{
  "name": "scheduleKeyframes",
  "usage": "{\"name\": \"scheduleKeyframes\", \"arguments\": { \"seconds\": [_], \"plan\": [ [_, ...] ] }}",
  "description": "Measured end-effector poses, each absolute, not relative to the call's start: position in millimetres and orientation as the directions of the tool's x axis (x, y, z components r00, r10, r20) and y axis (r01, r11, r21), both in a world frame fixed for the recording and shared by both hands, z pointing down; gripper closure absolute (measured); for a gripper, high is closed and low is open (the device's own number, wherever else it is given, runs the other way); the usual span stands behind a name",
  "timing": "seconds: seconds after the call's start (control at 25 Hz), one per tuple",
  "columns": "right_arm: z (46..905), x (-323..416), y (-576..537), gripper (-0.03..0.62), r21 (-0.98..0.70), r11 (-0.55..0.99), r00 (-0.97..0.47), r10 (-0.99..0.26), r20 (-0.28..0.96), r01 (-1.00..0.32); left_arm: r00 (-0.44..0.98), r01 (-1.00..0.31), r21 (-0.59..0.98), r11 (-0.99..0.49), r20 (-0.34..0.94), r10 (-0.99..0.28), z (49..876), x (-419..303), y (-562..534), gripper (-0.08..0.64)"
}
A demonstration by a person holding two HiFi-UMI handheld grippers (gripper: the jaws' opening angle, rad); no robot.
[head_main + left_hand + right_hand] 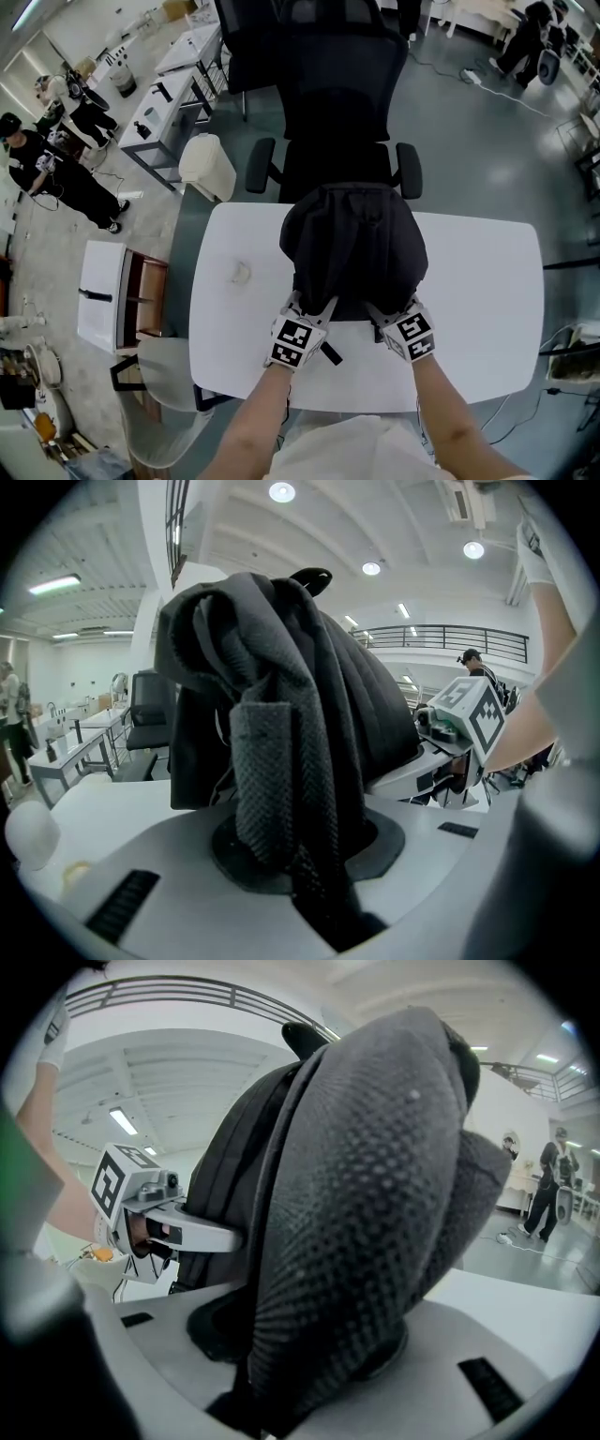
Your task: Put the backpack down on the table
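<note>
A black backpack [354, 246] stands upright over the far middle of the white table [487, 300]; whether its bottom rests on the top I cannot tell. My left gripper [309, 314] is at the bag's near left side, shut on a narrow woven shoulder strap [272, 780] that fills the left gripper view. At the near right side, my right gripper [389, 314] is shut on the thick padded shoulder strap [366, 1241]. Each gripper shows in the other's view, the right gripper [441, 738] and the left gripper [202, 1232], close beside the bag.
A black office chair [328, 103] is pushed up to the table's far edge. A white bin [208, 166] stands at the far left corner. A small pale crumpled scrap [241, 272] lies on the table's left part. A low cabinet [122, 295] is left of the table.
</note>
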State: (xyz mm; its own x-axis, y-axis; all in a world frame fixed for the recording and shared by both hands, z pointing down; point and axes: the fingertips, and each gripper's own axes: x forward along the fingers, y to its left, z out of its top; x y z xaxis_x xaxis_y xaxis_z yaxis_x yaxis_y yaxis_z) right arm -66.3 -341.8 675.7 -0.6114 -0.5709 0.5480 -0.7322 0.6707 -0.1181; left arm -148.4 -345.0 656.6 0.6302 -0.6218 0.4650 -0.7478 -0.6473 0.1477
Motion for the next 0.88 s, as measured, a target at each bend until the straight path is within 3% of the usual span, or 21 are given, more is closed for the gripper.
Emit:
{"name": "scheduleKeyframes", "arguments": {
  "seconds": [0.88],
  "plan": [
    [692.3,-60.5,-334.1,0.337,-0.160,0.674,-0.646,-0.570,0.508,-0.721,0.627,-0.755,0.161,-0.636,0.462,-0.627,674.1,-152.8,-336.8,0.356]
  ]
}}
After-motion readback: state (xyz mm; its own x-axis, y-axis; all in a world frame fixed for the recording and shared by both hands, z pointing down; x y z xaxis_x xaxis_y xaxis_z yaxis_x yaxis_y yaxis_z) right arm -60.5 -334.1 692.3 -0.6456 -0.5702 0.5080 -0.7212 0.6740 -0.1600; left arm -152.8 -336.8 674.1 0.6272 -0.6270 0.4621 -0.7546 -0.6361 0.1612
